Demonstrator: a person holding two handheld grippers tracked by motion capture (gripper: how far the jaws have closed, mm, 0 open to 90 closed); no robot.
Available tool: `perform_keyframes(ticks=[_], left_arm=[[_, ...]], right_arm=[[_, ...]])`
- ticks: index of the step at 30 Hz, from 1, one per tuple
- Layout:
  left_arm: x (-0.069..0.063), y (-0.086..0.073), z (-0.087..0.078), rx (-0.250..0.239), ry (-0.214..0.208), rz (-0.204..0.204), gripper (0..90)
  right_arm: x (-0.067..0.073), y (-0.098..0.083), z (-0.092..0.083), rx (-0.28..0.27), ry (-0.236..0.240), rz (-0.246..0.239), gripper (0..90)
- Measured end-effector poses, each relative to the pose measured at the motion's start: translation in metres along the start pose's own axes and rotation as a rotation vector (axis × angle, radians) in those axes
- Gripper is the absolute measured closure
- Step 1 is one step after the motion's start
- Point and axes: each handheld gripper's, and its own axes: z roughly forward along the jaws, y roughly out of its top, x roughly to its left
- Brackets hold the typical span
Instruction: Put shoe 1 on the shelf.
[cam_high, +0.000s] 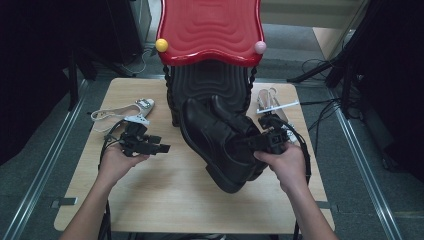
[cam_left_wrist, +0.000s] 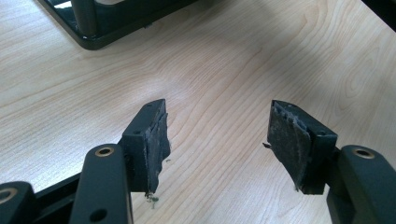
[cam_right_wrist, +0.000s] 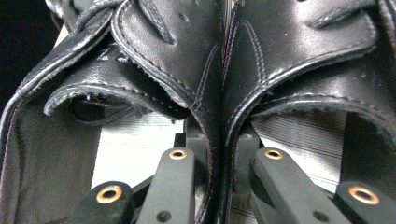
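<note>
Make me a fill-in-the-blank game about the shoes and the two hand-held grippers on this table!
1. The right hand-held gripper pinches two black ____ together by their inner sides.
2. The left hand-held gripper has its jaws ____, with nothing between them.
3. The rack behind the shoes has a shelf coloured ____.
4. The table top is made of light ____.

Missing words: shoes; open; red; wood
</note>
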Motion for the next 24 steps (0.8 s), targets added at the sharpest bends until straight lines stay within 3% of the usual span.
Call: perform_keyframes(ticks=[11, 15, 19, 24], left_arm=[[-0.002, 0.0, 0.005, 0.025, 0.009, 0.016, 38.1], [-0.002, 0.0, 0.005, 0.026, 0.005, 0.02, 38.1], [-0.003, 0.0, 0.007, 0.031, 0.004, 0.023, 38.2], [-0.004, 0.0, 0.008, 0.04, 0.002, 0.035, 38.3]], right_arm=[[-0.004, 0.055, 0.01, -0.126, -0.029, 0.05, 82.7], [-0.008, 0.068, 0.017, -0.175, -0.062, 0.078, 82.7], [-0.008, 0.077, 0.026, -0.246, -0.145, 0.079, 82.7], [-0.009, 0.084, 0.046, -0.296, -0.26, 0.095, 82.6]])
